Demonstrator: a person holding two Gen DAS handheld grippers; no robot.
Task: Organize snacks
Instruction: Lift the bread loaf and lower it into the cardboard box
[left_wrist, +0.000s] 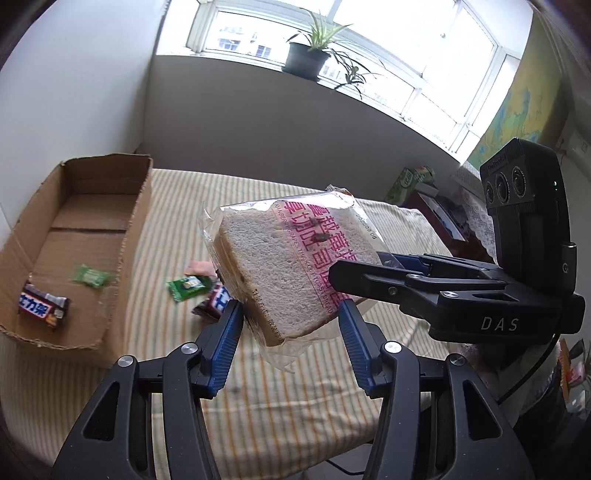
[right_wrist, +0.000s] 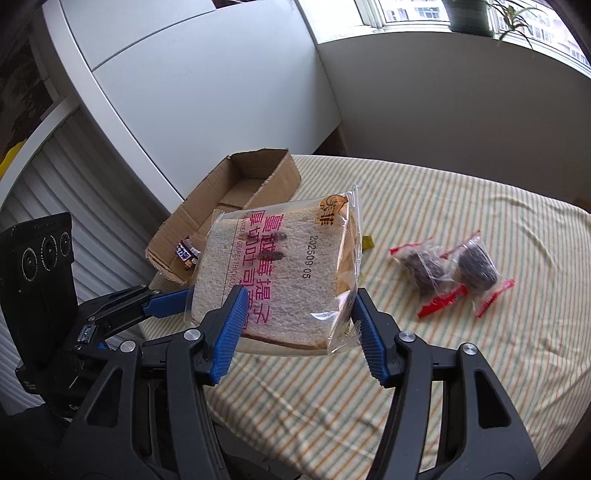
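A bagged slice of toast bread (left_wrist: 291, 266) with pink print hangs in the air above the striped table, also in the right wrist view (right_wrist: 280, 273). Both grippers are closed on it: my left gripper (left_wrist: 290, 314) grips one side and my right gripper (right_wrist: 297, 306) another. The right gripper also shows in the left wrist view (left_wrist: 369, 273), the left one in the right wrist view (right_wrist: 162, 299). An open cardboard box (left_wrist: 96, 206) at the left holds a dark chocolate bar (left_wrist: 42, 308) and a green candy (left_wrist: 90, 277).
On the striped tablecloth (right_wrist: 461, 369) lie a green packet (left_wrist: 186, 288), a dark bar (left_wrist: 214, 302) partly hidden by the bread, and two dark cakes in red-edged wrappers (right_wrist: 448, 269). A white cabinet (right_wrist: 192, 92) stands behind the box. A potted plant (left_wrist: 306, 55) sits on the windowsill.
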